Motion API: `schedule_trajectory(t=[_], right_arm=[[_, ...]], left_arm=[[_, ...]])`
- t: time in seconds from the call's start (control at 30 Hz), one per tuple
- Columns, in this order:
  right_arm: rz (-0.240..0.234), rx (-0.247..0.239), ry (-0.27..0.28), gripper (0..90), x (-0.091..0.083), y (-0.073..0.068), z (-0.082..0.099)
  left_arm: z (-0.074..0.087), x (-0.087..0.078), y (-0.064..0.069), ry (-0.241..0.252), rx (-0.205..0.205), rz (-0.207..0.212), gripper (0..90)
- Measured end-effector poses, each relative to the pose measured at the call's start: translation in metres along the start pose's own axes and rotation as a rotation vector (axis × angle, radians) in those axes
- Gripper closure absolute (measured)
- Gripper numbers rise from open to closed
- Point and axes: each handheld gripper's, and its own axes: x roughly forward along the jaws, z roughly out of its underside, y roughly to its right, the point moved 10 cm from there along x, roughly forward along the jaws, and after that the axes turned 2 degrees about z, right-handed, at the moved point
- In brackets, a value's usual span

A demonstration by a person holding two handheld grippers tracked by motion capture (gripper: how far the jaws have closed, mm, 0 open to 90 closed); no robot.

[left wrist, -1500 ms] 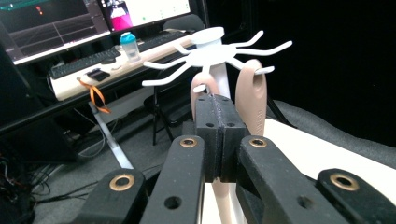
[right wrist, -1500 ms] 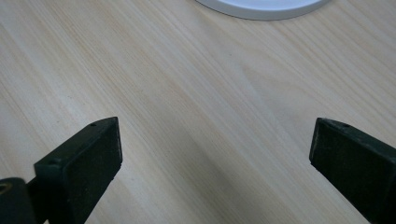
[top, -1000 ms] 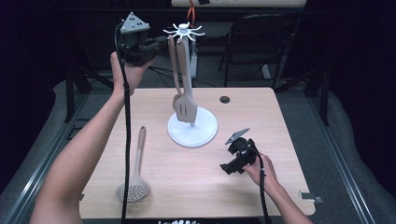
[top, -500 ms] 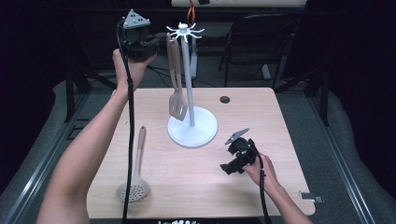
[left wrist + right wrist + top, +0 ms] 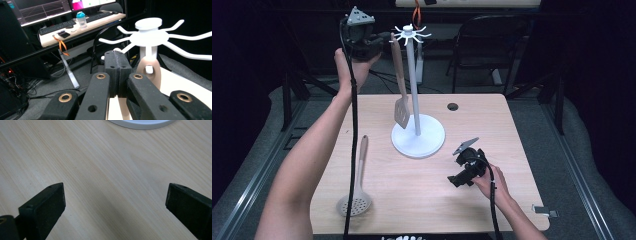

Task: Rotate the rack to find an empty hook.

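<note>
The left tool [image 5: 117, 72] is raised beside the white rack [image 5: 412, 35] with its jaws pressed together, and the slotted spatula [image 5: 401, 90] hangs just past its tips, seemingly on a rack arm. The right tool [image 5: 115, 202] rests low over the tabletop [image 5: 512, 130], jaws spread wide on nothing, the rack's base just ahead of it.

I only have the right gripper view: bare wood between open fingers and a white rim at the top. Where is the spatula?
Observer: The spatula hangs from a prong of the white rack, with its blade above the base.
Operator: Is the left gripper holding it?
Observer: No. The left gripper is raised beside the handle's top, its fingers shut together with nothing between them.
Operator: Anything else to hang?
Observer: A skimmer lies flat on the table, near its front left corner.
</note>
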Motion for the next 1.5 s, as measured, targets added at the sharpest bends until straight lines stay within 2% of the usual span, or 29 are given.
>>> schedule_trajectory(t=[0.2, 0.27, 0.37, 0.53, 0.67, 0.77, 0.87, 1.07, 1.13, 1.17, 1.2, 1.3, 1.33, 1.37, 1.5], right_arm=[[-0.003, 0.01, 0.013, 2.3, 0.001, -0.001, -0.001], [-0.002, -0.008, -0.005, 2.3, -0.001, -0.001, 0.0], [-0.002, -0.006, -0.003, 2.3, -0.001, -0.001, 0.0], [0.001, -0.009, -0.013, 2.3, -0.001, 0.0, 0.0], [-0.007, 0.001, 0.001, 2.3, 0.0, -0.002, -0.001], [-0.001, -0.004, -0.004, 2.3, 0.0, -0.001, -0.001], [0.002, -0.01, -0.014, 2.3, -0.001, -0.001, 0.0], [0.0, -0.009, -0.007, 2.4, -0.001, 0.0, 0.0], [-0.005, 0.01, 0.013, 2.4, 0.0, -0.002, -0.001], [-0.005, 0.009, 0.017, 2.4, 0.001, -0.002, -0.001], [-0.002, -0.009, -0.003, 2.4, -0.001, -0.001, 0.0], [-0.005, -0.009, 0.002, 2.2, -0.001, -0.001, 0.0], [-0.01, 0.009, 0.018, 2.1, 0.0, -0.002, -0.001], [-0.004, -0.008, 0.004, 2.0, -0.001, 0.0, -0.001], [-0.004, -0.013, 0.0, 1.6, -0.001, 0.0, 0.0]], left_arm=[[0.002, -0.009, 0.0, 0.018, -0.002, 0.004, 89.8], [0.003, -0.013, 0.001, 0.028, -0.005, 0.005, 89.8], [0.007, -0.02, 0.005, 0.039, -0.001, 0.013, 89.8], [0.011, -0.029, 0.017, 0.052, 0.004, 0.06, 89.8], [0.011, -0.03, 0.028, 0.05, 0.033, 0.077, 89.8], [0.008, -0.027, 0.032, 0.049, 0.056, 0.073, 89.8], [0.007, -0.024, 0.032, 0.04, 0.059, 0.067, 89.7], [0.007, -0.018, 0.025, 0.033, 0.041, 0.049, 89.8], [0.006, -0.018, 0.022, 0.034, 0.035, 0.044, 89.8], [0.006, -0.017, 0.021, 0.032, 0.031, 0.043, 89.8], [0.006, -0.017, 0.02, 0.033, 0.028, 0.042, 89.8], [0.008, -0.018, 0.019, 0.037, 0.021, 0.048, 89.3], [0.008, -0.019, 0.02, 0.041, 0.018, 0.051, 88.2], [0.009, -0.021, 0.02, 0.041, 0.017, 0.053, 86.8], [0.017, -0.026, 0.025, 0.026, 0.017, 0.065, 76.9]])
